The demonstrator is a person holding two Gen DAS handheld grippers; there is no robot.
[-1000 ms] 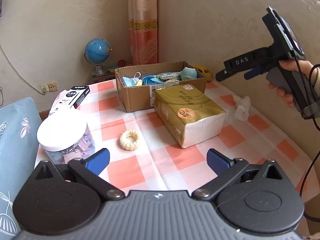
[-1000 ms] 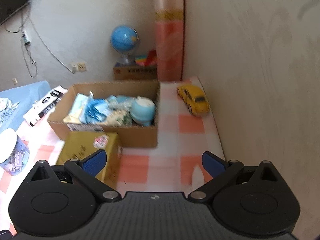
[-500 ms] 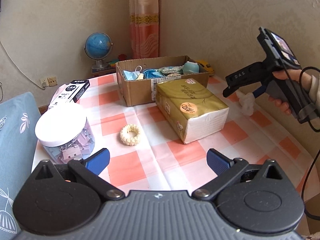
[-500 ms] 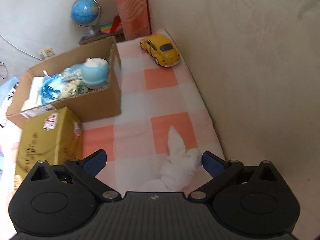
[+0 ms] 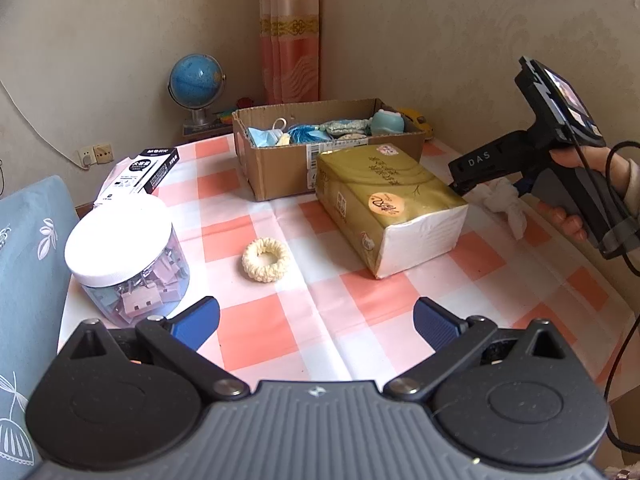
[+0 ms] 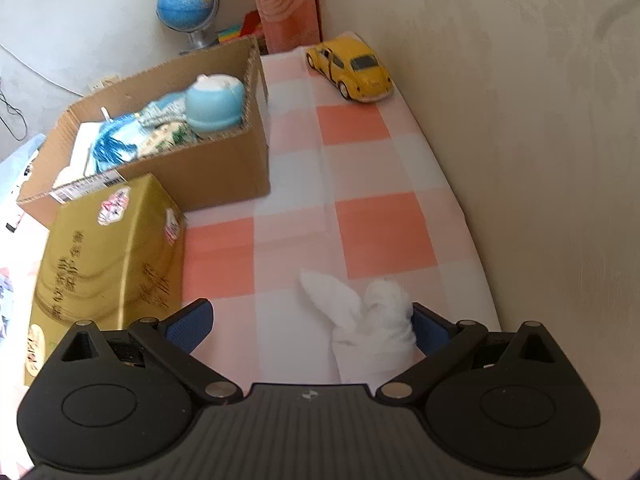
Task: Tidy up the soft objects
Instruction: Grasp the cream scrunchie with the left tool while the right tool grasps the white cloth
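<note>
A cardboard box (image 5: 280,164) (image 6: 224,168) at the back of the checked table holds several soft blue and white items. A cream knitted ring (image 5: 265,260) lies on the cloth in front of my open, empty left gripper (image 5: 316,318). A white soft cloth toy (image 6: 360,316) (image 5: 502,200) lies near the wall on the right. My right gripper (image 6: 310,318) is open and low over it, with the toy against the inside of its right finger. In the left wrist view the right gripper (image 5: 460,182) points down at the toy.
A gold tissue pack (image 5: 384,200) (image 6: 104,252) lies in front of the box. A clear jar with a white lid (image 5: 124,256) stands at the left. A black-and-white carton (image 5: 148,168), a globe (image 5: 196,84) and a yellow toy car (image 6: 352,68) sit further back. The wall runs along the right edge.
My right gripper has come down and forward over the white toy, which now sits between its fingers. The left gripper has stayed almost still.
</note>
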